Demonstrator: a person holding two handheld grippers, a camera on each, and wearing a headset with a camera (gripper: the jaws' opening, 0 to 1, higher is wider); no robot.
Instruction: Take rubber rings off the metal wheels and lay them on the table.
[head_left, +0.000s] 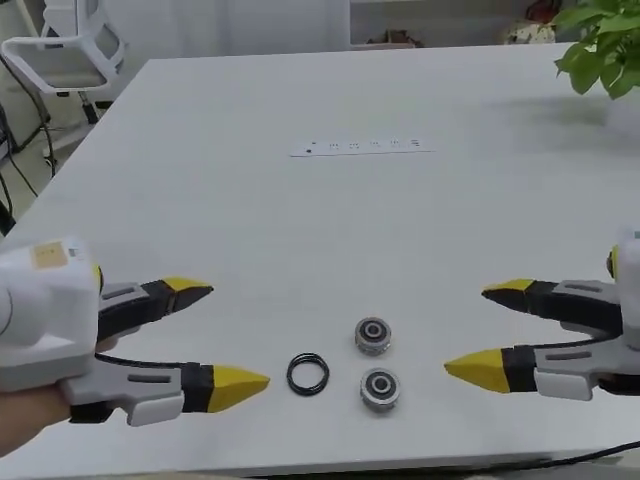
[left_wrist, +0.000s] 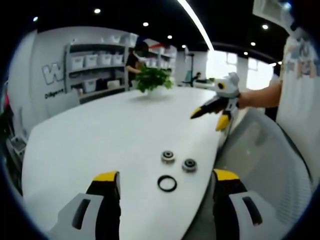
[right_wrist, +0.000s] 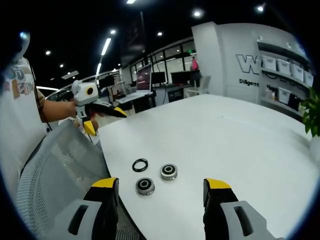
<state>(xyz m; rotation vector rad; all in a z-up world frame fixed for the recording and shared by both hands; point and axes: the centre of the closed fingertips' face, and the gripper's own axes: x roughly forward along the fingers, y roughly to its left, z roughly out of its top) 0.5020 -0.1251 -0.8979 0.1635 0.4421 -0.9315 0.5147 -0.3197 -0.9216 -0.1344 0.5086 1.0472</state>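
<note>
1 black ring (head_left: 308, 374) flat beside 2 wheels (head_left: 373, 336)

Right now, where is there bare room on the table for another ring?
Free: the bare table between the white strip and the farther metal wheel, and the far right patch before the plant. Crowded: the near edge, where the loose rubber ring and the nearer metal wheel sit between the left hand-held gripper and right hand-held gripper.

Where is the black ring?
In the head view the ring lies flat on the table near its front edge, just left of the near wheel and the far wheel.
</note>
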